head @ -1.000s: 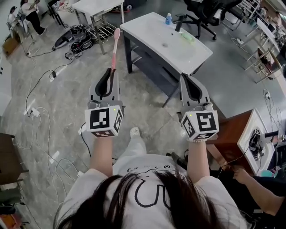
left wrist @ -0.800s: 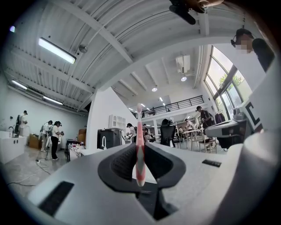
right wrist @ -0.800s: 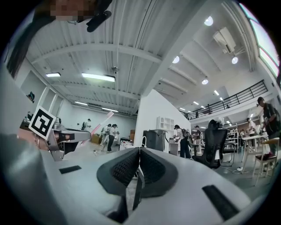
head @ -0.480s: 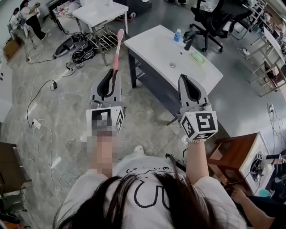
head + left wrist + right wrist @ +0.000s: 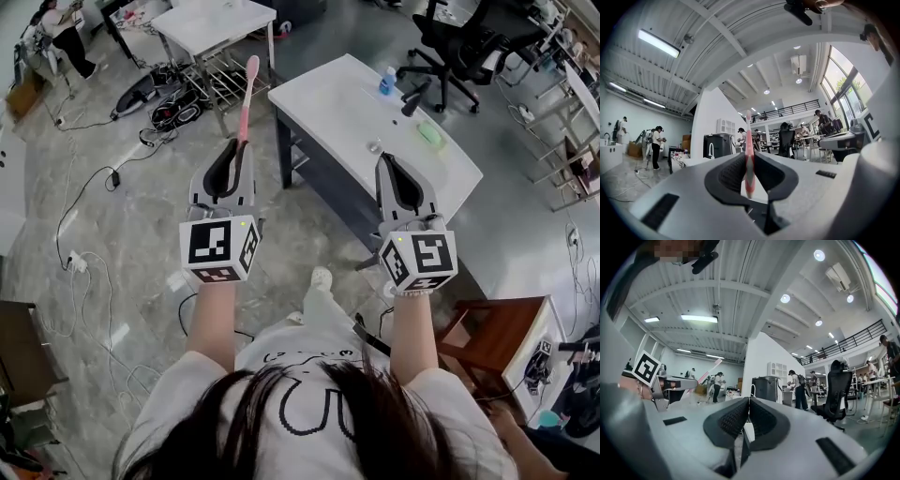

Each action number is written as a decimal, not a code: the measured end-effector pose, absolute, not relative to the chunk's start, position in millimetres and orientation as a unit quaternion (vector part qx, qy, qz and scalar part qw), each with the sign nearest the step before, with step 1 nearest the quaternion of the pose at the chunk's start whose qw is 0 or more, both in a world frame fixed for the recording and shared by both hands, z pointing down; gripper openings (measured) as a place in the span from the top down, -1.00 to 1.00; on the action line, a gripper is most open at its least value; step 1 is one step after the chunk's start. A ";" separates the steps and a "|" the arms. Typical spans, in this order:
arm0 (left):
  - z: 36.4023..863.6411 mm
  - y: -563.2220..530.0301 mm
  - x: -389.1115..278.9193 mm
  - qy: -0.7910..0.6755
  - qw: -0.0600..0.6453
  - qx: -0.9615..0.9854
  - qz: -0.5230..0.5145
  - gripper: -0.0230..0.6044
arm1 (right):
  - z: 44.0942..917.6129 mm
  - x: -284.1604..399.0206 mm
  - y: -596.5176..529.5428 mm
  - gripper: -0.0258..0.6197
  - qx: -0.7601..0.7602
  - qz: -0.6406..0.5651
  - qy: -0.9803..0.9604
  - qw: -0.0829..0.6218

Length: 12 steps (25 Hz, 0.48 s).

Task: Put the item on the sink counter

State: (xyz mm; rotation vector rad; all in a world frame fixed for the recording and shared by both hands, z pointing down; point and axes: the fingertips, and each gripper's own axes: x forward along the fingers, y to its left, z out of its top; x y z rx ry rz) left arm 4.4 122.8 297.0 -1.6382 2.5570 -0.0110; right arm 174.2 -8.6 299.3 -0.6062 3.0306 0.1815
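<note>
— What is held at this point?
— A pink toothbrush [image 5: 246,98] is clamped near its lower end in the left tool [image 5: 236,148], out over the floor and short of the sink tabletop [image 5: 328,94]. The right tool [image 5: 387,161] is closed, with nothing caught between its jaws.
— How is the carry best handled?
— The grip should be held firm until a bare patch of the white tabletop is reached, clear of the basin, the blue bottle [image 5: 386,81] and the green object [image 5: 430,133]. Only then should the brush be lowered and let go.
— And its heading?
— Its long axis is laid straight out along the jaws, pointed away from the person and tilted a little upward
</note>
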 end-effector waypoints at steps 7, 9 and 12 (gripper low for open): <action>302.7 88.1 -28.5 0.840 0.053 -0.540 -0.007 0.72 | 308.5 139.7 -47.4 0.83 -0.197 0.055 0.979 0.018; 306.6 75.3 -43.0 0.840 0.052 -0.540 -0.008 0.72 | 310.7 123.3 -59.8 0.83 -0.193 0.058 0.979 0.016; 308.5 51.3 -69.6 0.841 0.050 -0.539 -0.007 0.72 | 311.1 95.0 -80.9 0.83 -0.186 0.065 0.980 0.014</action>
